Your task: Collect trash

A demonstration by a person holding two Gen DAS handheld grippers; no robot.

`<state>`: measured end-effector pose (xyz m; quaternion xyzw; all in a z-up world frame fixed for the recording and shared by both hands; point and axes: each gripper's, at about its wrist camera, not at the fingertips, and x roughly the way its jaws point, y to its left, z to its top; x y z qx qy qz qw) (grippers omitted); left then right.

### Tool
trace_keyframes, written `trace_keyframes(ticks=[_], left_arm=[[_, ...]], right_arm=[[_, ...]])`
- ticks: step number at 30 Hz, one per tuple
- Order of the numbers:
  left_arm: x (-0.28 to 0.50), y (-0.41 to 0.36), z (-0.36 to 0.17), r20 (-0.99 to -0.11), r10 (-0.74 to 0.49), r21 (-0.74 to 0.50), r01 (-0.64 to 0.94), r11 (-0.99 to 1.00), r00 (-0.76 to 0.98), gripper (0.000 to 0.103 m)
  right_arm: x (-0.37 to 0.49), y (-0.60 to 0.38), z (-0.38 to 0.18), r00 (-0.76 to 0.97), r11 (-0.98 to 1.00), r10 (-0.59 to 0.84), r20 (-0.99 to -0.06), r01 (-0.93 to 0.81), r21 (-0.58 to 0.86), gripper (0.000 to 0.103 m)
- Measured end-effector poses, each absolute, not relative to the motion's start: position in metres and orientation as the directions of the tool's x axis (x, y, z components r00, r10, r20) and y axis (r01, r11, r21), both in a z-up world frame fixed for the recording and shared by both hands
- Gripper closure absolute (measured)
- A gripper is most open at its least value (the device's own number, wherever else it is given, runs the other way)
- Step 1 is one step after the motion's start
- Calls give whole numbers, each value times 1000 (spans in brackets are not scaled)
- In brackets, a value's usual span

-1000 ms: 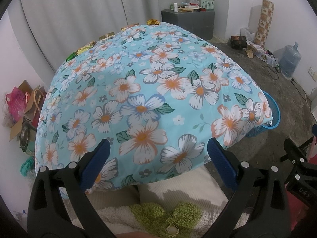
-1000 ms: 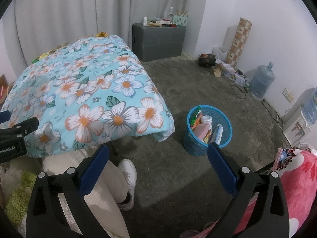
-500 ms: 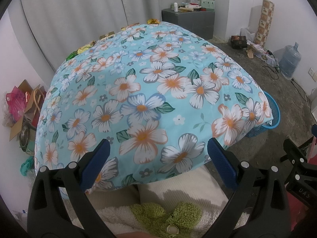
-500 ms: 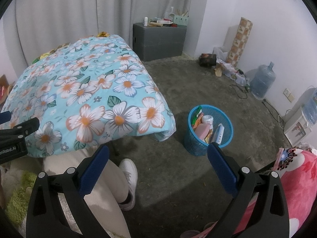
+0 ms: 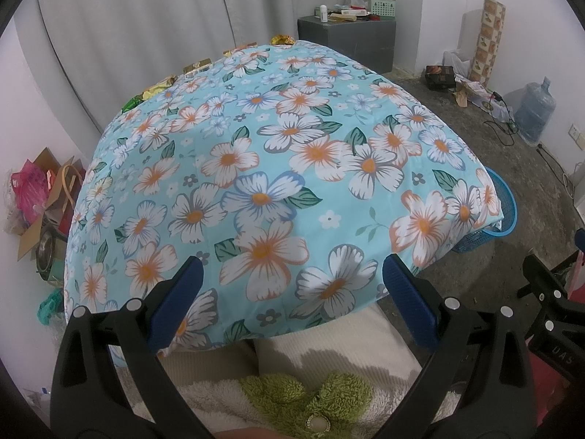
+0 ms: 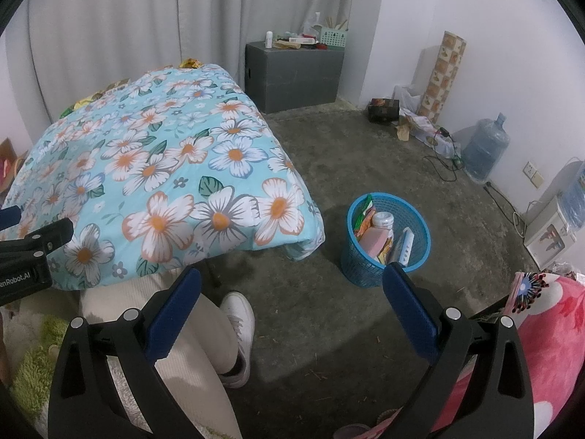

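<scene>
Trash is seen in the blue basket (image 6: 385, 241); wrappers (image 5: 155, 91) remain at 11 o'clock; both grippers (image 5: 289, 298) (image 6: 290, 300) are held wide, empty.

Printed floral cloth (image 5: 278, 168), smooth and matt, covers the table; the blue basket (image 6: 416, 219) is perforated plastic, the floor (image 6: 365, 153) rough grey concrete, the curtain (image 6: 146, 22) soft matt fabric, and the water jug (image 6: 484, 153) translucent plastic beside glossy foil wrappers (image 5: 157, 89).
</scene>
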<state>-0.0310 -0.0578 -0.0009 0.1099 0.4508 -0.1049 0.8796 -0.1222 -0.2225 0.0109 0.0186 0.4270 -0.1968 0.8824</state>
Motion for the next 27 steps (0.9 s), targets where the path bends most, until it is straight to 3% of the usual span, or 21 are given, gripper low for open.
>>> trace_keyframes(ticks=[27], left_arm=[[-32,-54,1,-816,-83,101,284,954,572,9]], right_arm=[[-123,-223,11,558,922,-329,-762,363,-132,6]])
